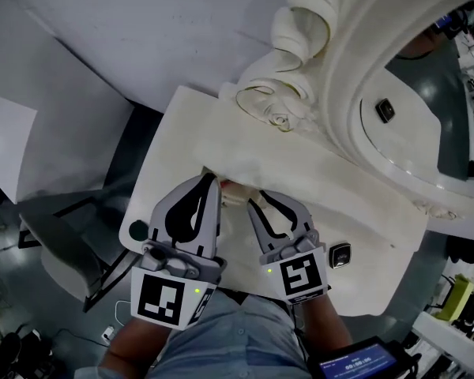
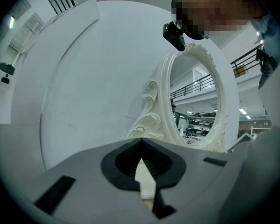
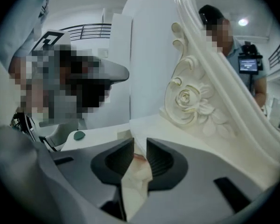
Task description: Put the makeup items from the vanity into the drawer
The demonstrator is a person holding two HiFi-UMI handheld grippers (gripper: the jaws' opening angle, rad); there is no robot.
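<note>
On the white vanity top (image 1: 316,181), near its front edge, a small cream item with a reddish end (image 1: 234,189) lies between the tips of my two grippers. In the right gripper view that item (image 3: 137,174) shows in the narrow gap of my right gripper (image 3: 139,149), whose jaws stand a little apart and are easing open. Seen from the head view, the right gripper (image 1: 257,198) points toward the mirror. Just left of the item, the left gripper (image 1: 209,181) has its jaw tips (image 2: 141,146) meeting, and I see nothing gripped. No drawer shows in any view.
An ornate cream mirror (image 1: 395,69) with carved scrolls (image 3: 191,101) rises behind the vanity top. A small dark green round thing (image 1: 138,230) sits at the vanity's left corner. A dark compact (image 1: 340,255) lies to the right of my right gripper. Grey floor and cables lie at the left.
</note>
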